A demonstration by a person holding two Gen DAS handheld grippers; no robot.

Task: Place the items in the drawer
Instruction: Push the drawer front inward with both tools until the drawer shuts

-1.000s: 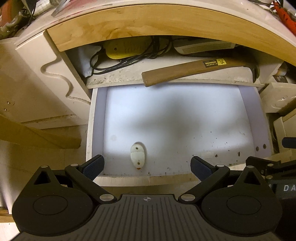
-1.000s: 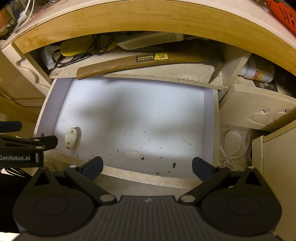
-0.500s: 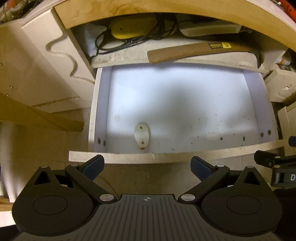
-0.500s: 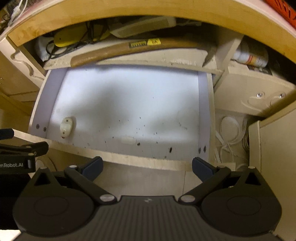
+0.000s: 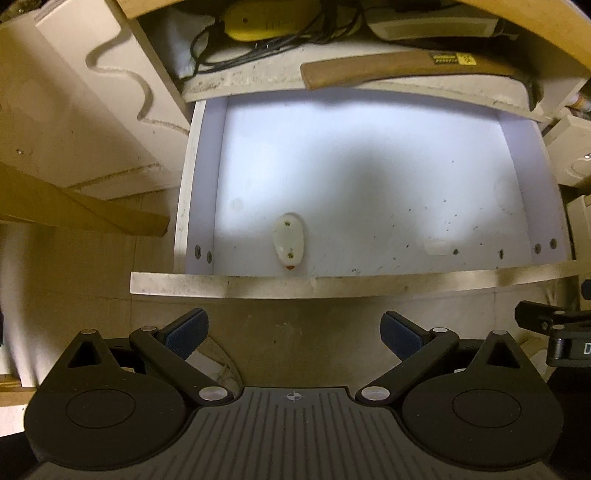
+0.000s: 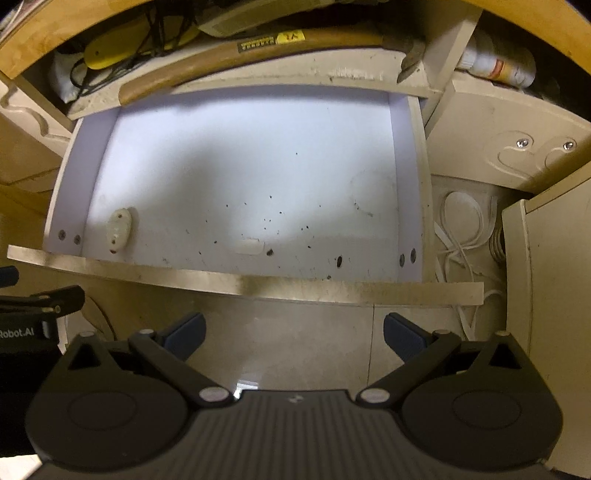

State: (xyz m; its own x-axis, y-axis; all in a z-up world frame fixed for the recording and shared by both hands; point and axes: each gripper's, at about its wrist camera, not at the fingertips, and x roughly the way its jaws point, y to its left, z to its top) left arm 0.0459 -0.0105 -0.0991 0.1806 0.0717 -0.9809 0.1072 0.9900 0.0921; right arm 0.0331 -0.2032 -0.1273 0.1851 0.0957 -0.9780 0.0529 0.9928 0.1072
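Drawer stood pulled out, its white floor bare except for a small oval white fitting screwed near the front left corner, and dark specks. No task item lay inside. Left gripper hung short of the drawer front, jaws spread wide, holding nothing. Right gripper likewise released and empty. A wooden-handled hammer lay on the shelf directly above the drawer, a yellow device with black cord behind it. Judged: opening done; picking and placing not yet started.
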